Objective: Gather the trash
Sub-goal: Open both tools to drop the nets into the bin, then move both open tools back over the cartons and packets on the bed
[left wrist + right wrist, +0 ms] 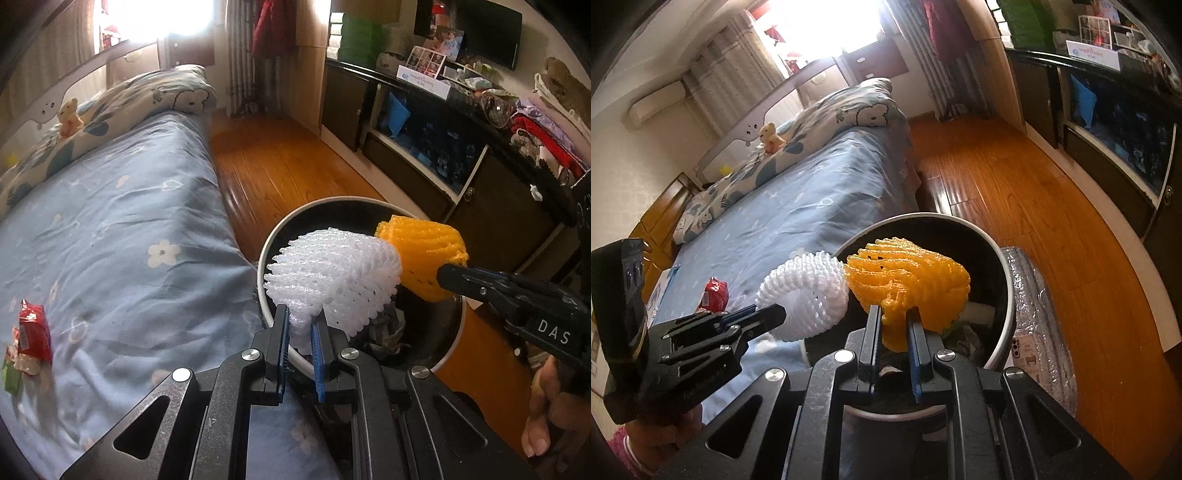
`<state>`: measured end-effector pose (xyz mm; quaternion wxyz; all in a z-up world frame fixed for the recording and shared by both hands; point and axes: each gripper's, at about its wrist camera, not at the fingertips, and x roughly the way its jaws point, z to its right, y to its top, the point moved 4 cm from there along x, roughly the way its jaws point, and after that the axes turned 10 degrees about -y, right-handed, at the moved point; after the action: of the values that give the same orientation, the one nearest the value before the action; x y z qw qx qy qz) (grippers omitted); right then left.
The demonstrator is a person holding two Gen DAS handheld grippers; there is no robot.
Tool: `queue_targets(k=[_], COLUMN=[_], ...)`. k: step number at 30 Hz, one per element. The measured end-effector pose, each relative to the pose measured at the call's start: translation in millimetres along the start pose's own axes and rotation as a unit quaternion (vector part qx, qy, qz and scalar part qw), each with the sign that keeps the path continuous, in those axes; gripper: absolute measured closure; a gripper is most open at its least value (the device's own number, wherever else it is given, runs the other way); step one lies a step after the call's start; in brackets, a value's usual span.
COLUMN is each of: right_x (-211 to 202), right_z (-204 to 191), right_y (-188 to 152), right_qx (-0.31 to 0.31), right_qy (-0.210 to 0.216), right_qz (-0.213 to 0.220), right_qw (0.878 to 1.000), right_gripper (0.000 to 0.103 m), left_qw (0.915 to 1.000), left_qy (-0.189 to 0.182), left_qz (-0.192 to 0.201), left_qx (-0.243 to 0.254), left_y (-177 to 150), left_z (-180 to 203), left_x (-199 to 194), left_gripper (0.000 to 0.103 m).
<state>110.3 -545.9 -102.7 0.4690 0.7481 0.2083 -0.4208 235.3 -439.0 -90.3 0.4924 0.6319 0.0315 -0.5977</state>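
My left gripper (pixel 301 317) is shut on a white foam fruit net (pixel 332 273) and holds it over the near rim of a round trash bin (pixel 275 236) beside the bed. In the right wrist view that white net (pixel 809 291) hangs at the bin's left edge. My right gripper (pixel 894 317) is shut on an orange foam net (pixel 908 280), held above the bin's (pixel 1008 295) dark inside. The orange net (pixel 424 247) touches the white one. Crumpled paper lies at the bin's bottom. A red snack wrapper (pixel 33 332) lies on the bed.
The bed with a blue flowered sheet (pixel 129 221) fills the left. A silver padded bag (pixel 1041 317) with a phone on it lies right of the bin. Wooden floor (pixel 288 162) runs toward a dark cabinet (pixel 480 177). A hand (pixel 546 417) holds the right gripper.
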Motion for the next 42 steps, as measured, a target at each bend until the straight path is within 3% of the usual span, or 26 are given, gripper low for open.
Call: queue_targets(k=[4, 6, 8, 10, 21, 26, 35, 42], right_x=[7, 10, 12, 14, 7, -4, -3, 3], right_z=[3, 5, 8, 9, 6, -20, -93, -154], right_y=[-1, 0, 1, 1, -2, -4, -15, -31], right_qx=[0.0, 0.0, 0.002, 0.004, 0.015, 0.002, -0.038, -0.073], right_qy=[-0.005, -0.009, -0.014, -0.015, -0.002, 0.019, 0.071, 0.102], right_qz=[-0.011, -0.013, -0.015, -0.018, -0.008, 0.01, 0.002, -0.008], right_qw=[1.0, 1.0, 1.0, 1.0, 1.0, 1.0, 0.997, 0.992], right_gripper=[0.089, 0.086, 0.084, 0.081, 0.053, 0.031, 0.026, 0.026], left_qw=[1.0, 0.9999, 0.9998, 0.9998, 0.9991, 0.9979, 0.9922, 0.9831], left_qy=[-0.002, -0.009, -0.01, -0.01, -0.014, 0.0, 0.034, 0.064], left_qz=[-0.007, -0.009, -0.004, 0.001, 0.014, 0.028, 0.045, 0.062], left_qx=[-0.003, -0.011, -0.014, -0.015, -0.037, -0.058, -0.111, -0.16], left_y=[3, 5, 6, 6, -18, -41, -90, -134], left_z=[-1, -2, -2, -3, -20, -39, -82, -116], left_x=[10, 14, 14, 14, -8, -35, -87, -133], left_gripper=[0.09, 0.078, 0.057, 0.052, 0.047, 0.045, 0.045, 0.045])
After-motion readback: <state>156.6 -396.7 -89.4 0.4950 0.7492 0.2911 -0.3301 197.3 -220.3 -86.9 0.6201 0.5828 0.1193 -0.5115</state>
